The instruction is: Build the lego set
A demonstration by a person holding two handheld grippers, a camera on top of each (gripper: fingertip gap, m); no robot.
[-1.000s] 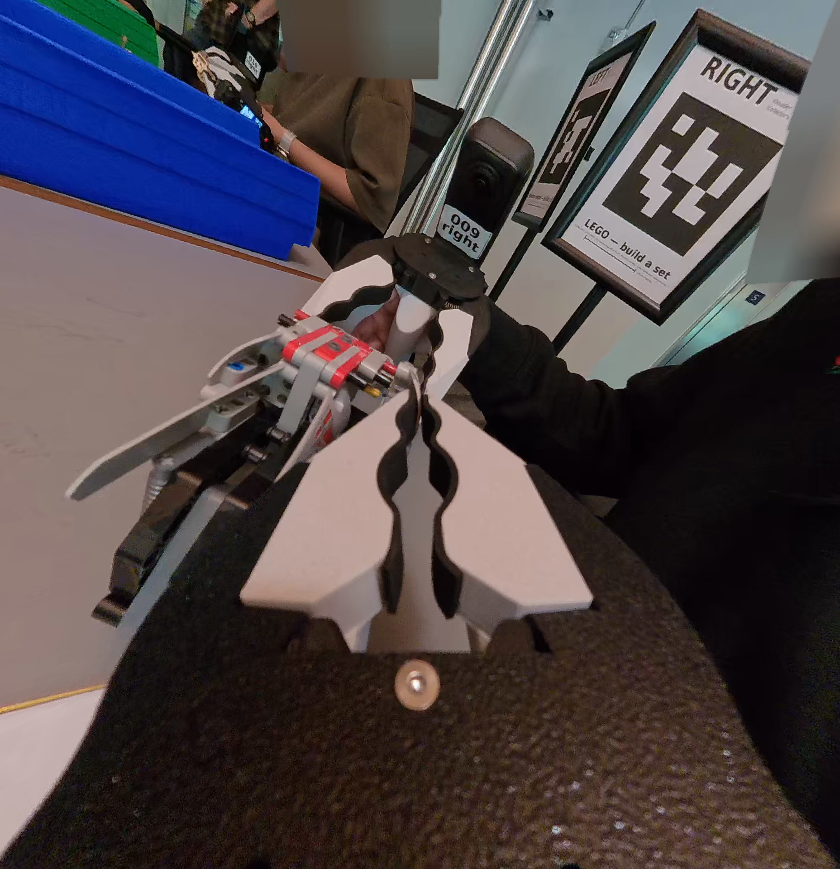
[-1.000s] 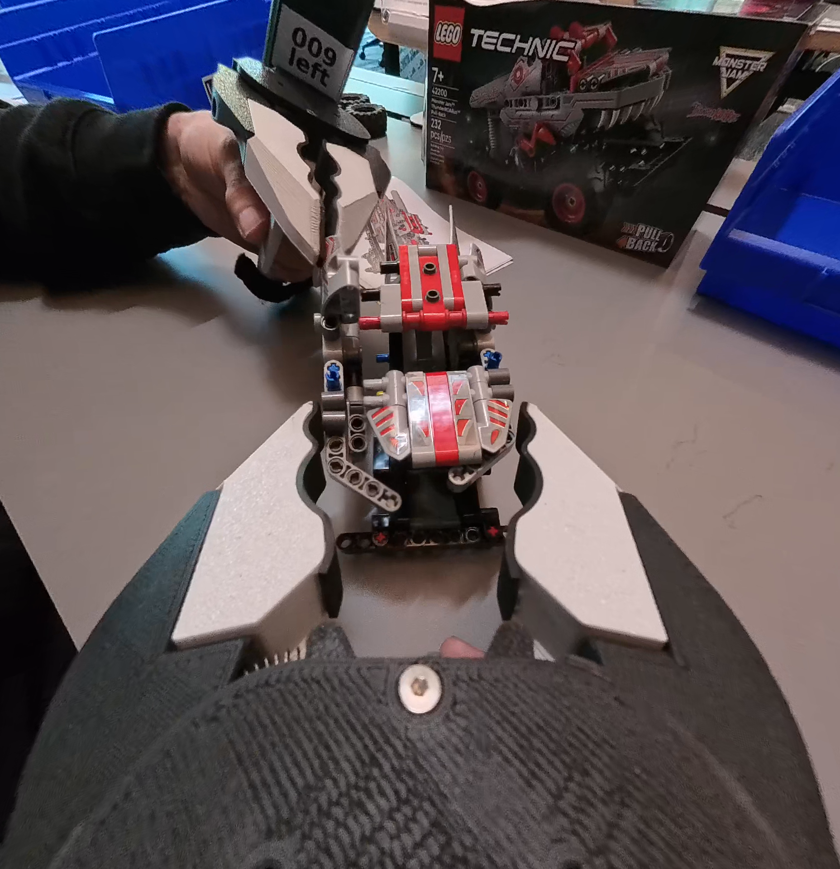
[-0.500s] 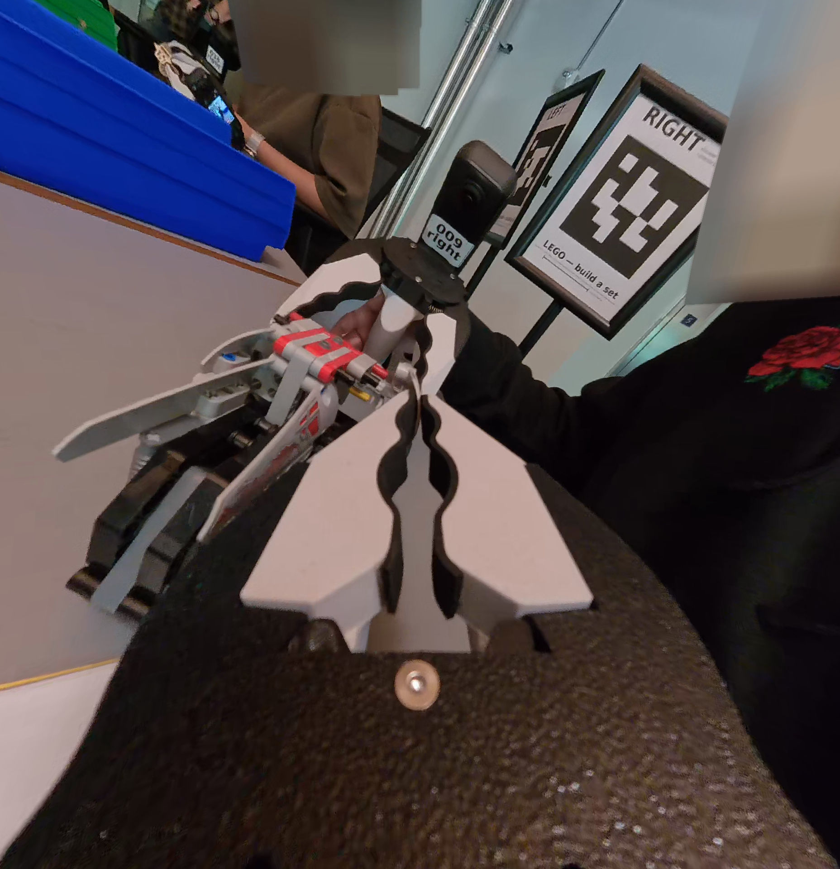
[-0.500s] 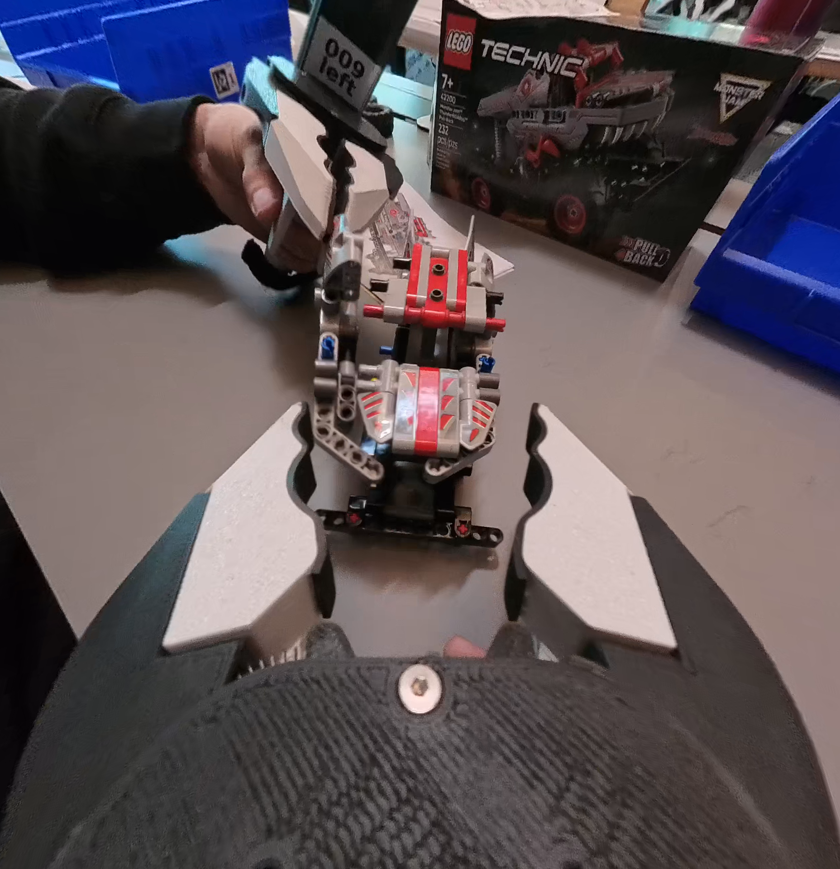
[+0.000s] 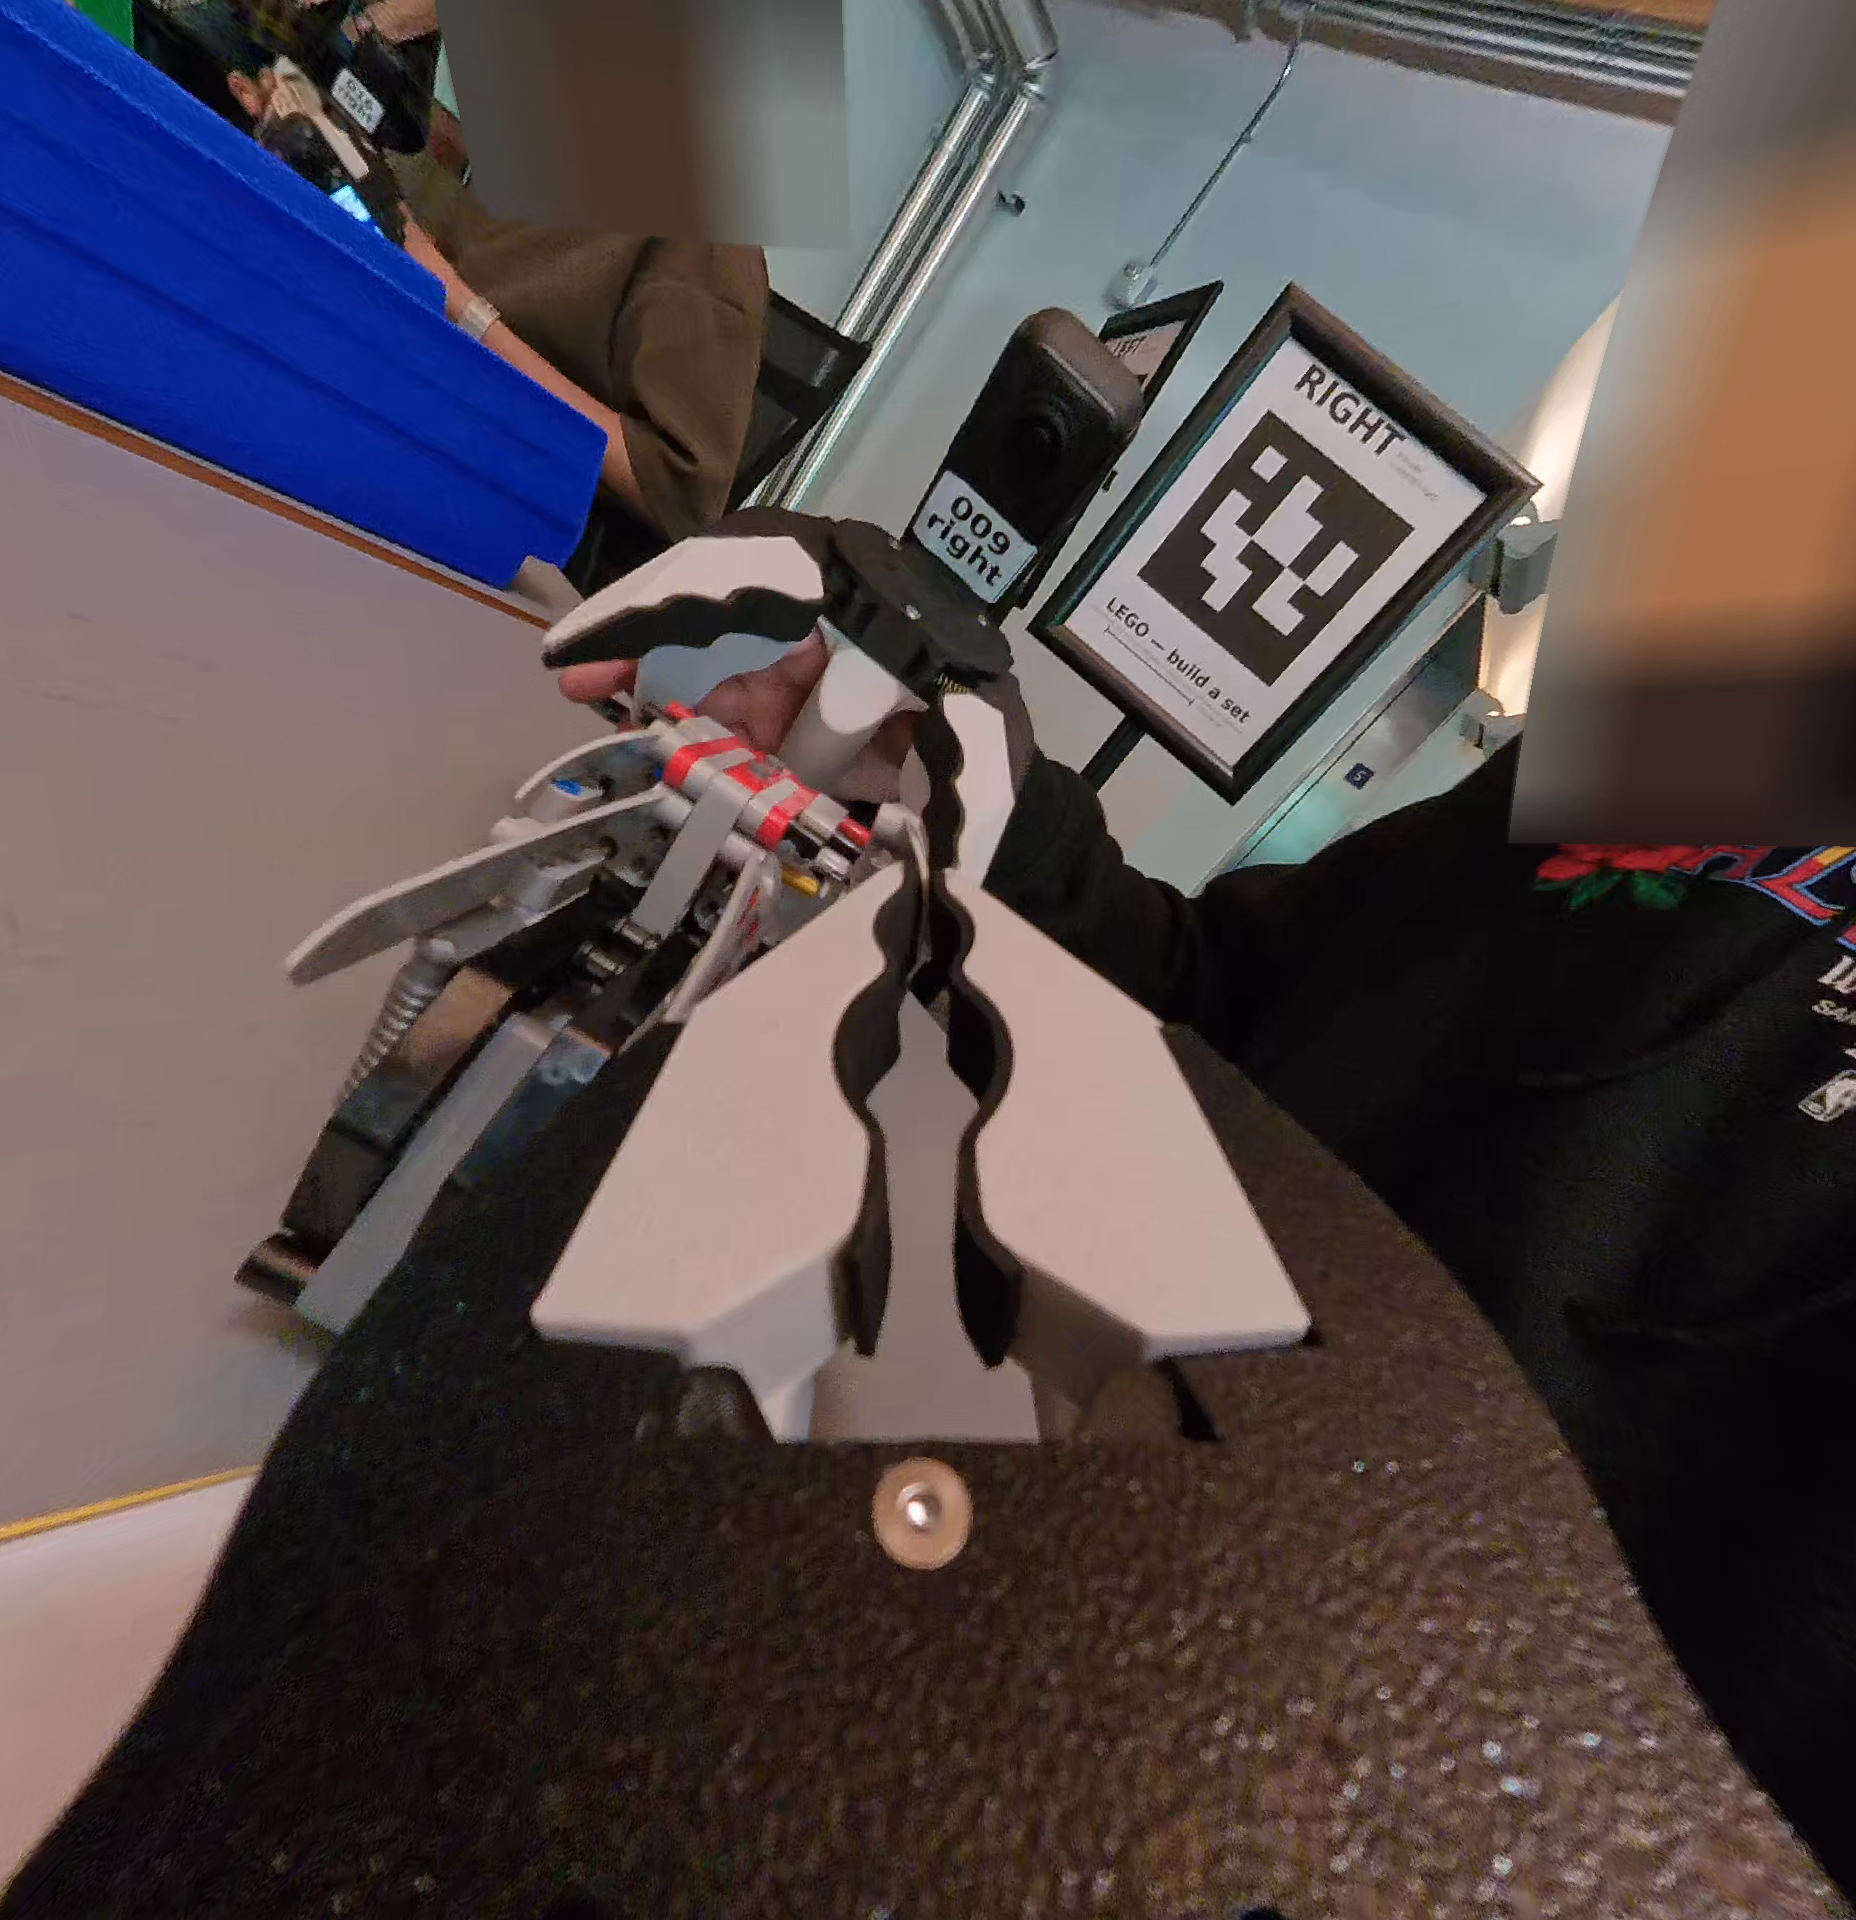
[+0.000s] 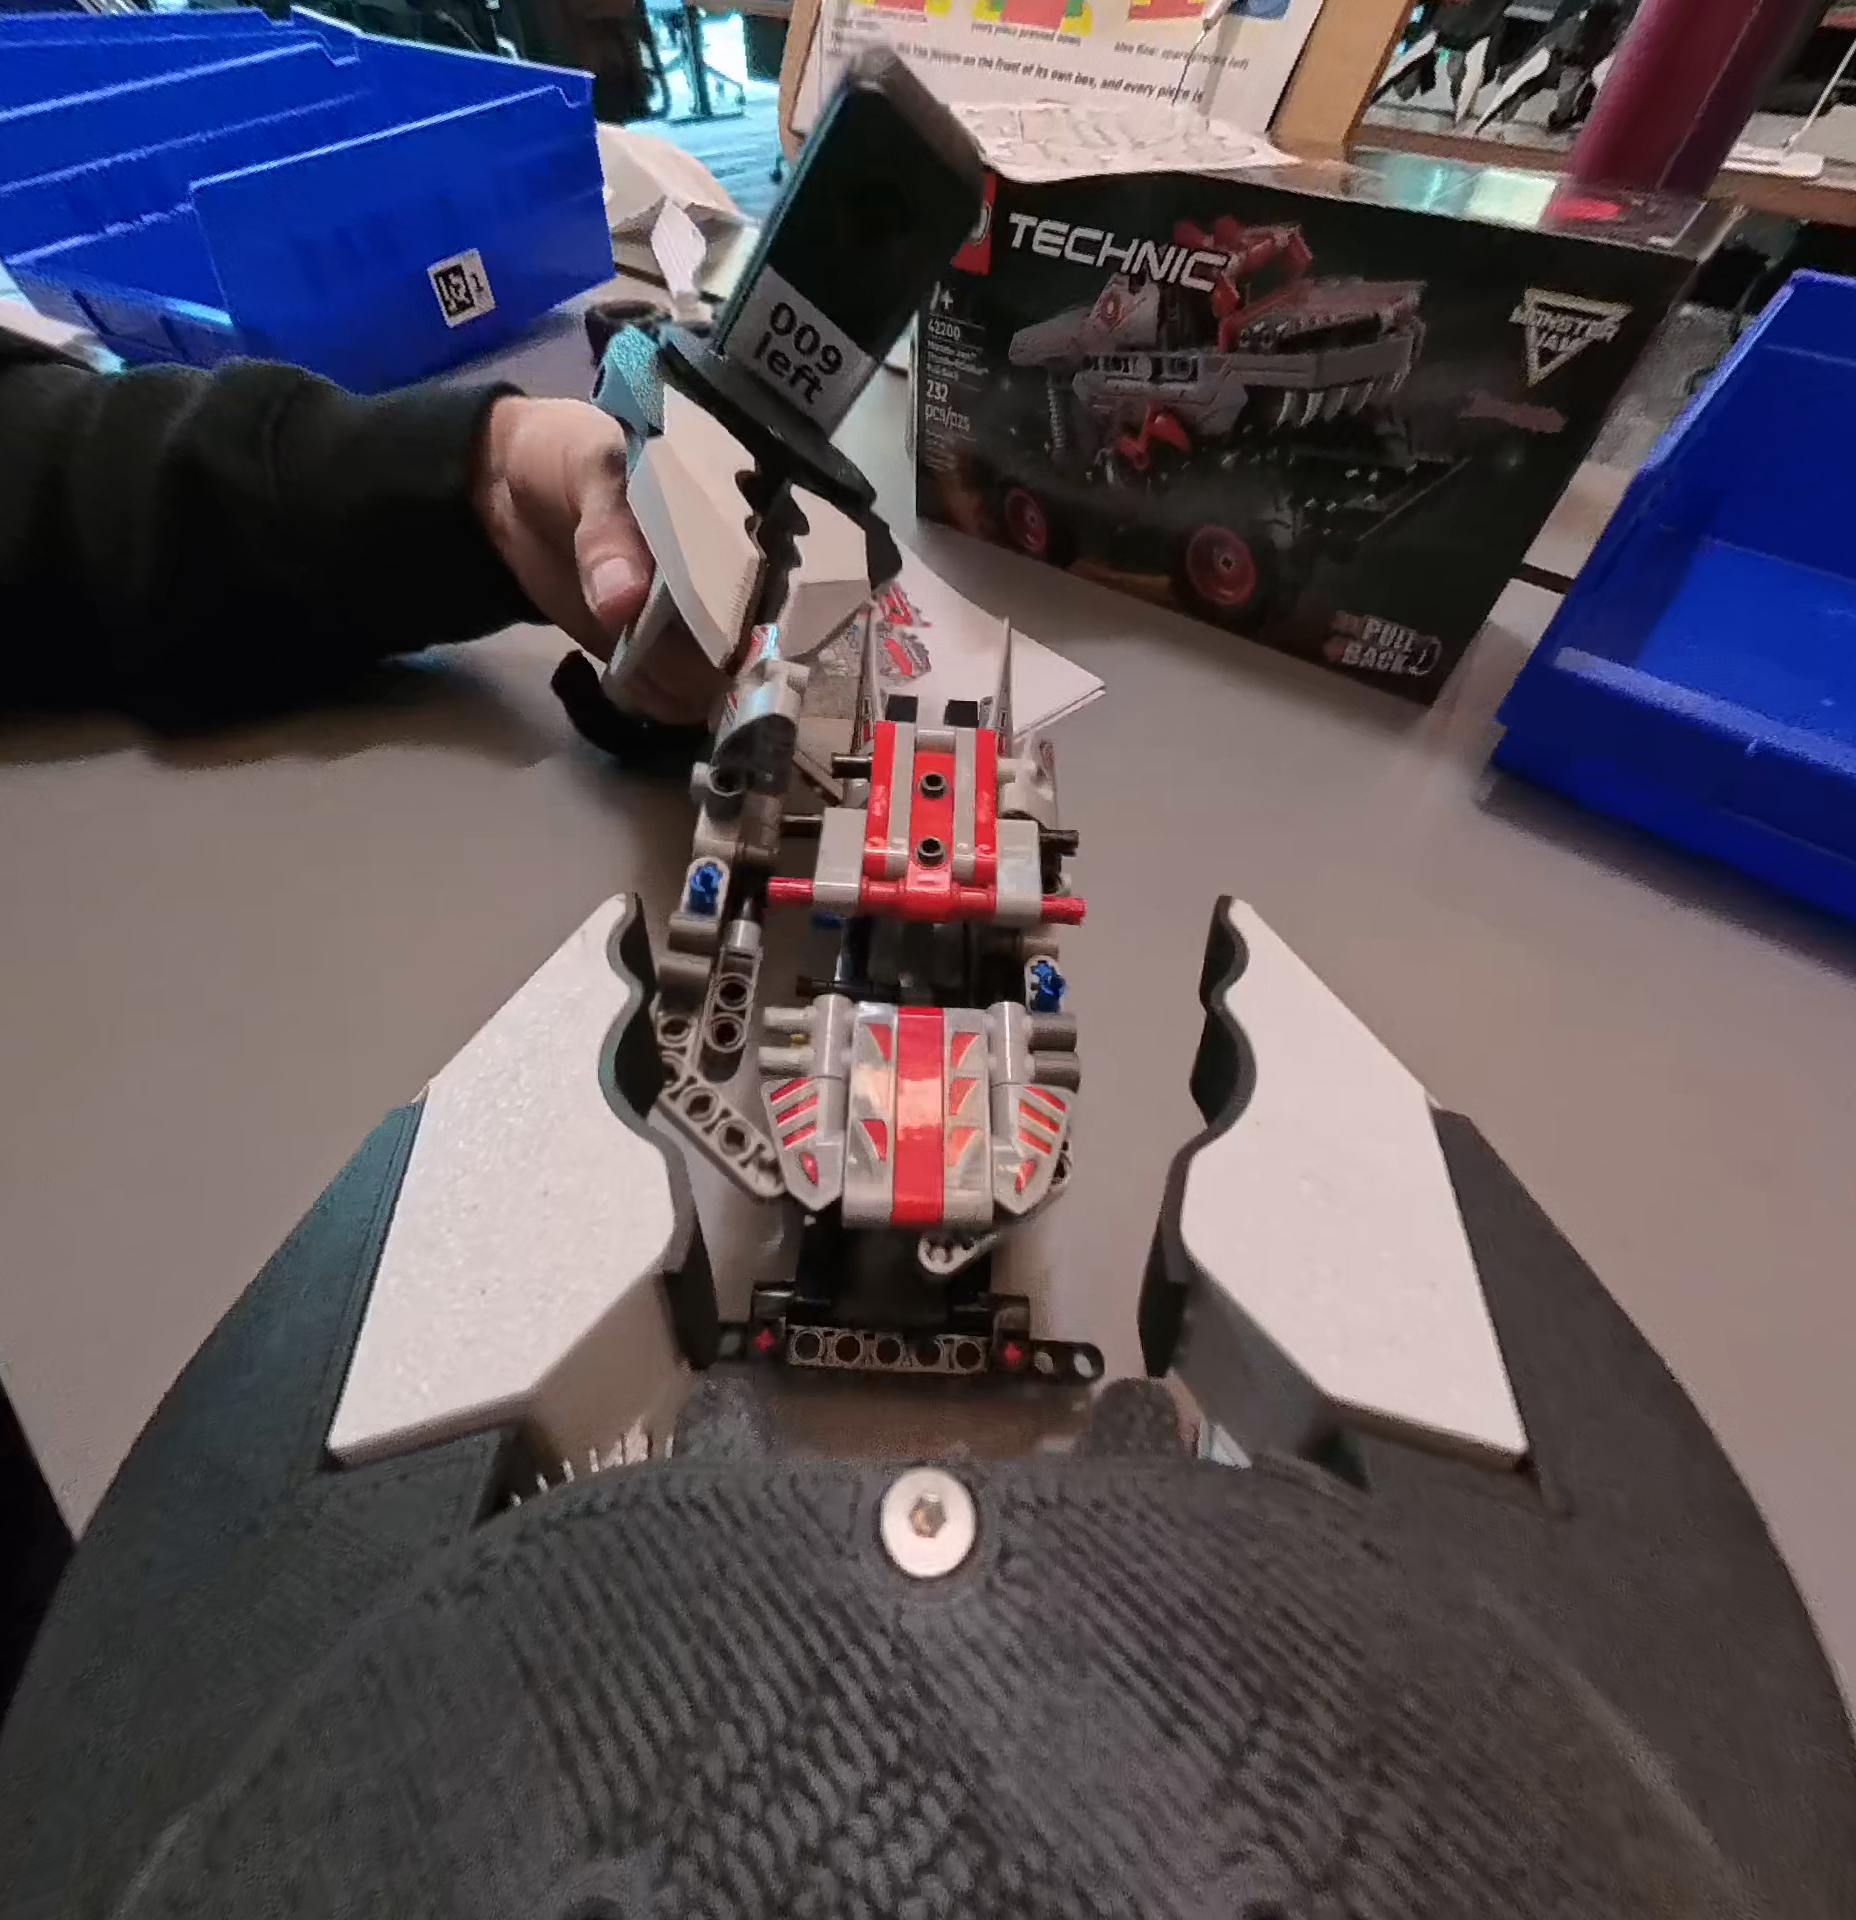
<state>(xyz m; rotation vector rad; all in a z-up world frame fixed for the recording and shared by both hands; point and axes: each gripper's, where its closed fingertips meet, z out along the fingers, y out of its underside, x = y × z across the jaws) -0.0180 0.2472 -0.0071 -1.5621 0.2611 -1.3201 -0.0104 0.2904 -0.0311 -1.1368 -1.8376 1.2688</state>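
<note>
A smooth grey tabletop (image 6: 1423, 935) with a thin wood edge fills the foreground. At twelve o'clock, a pale blue-grey wall (image 5: 1371, 208) carries shiny metal pipes (image 5: 945, 177).

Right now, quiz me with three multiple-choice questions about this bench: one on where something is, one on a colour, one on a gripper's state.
1. Where is the set box?
A. on the floor
B. on the table, behind the lego model
C. under the lego model

2. What colour is the middle stripe on the near panel?
A. green
B. red
C. yellow

3. How do the right gripper's jaws stand?
A. shut on the set box
B. shut on nothing
C. open, either side of the lego model

Answers: B, the box stands upright beyond the model; B, a red band runs down the grey panel; C, a wide gap shows, with the model between the jaws.
</note>
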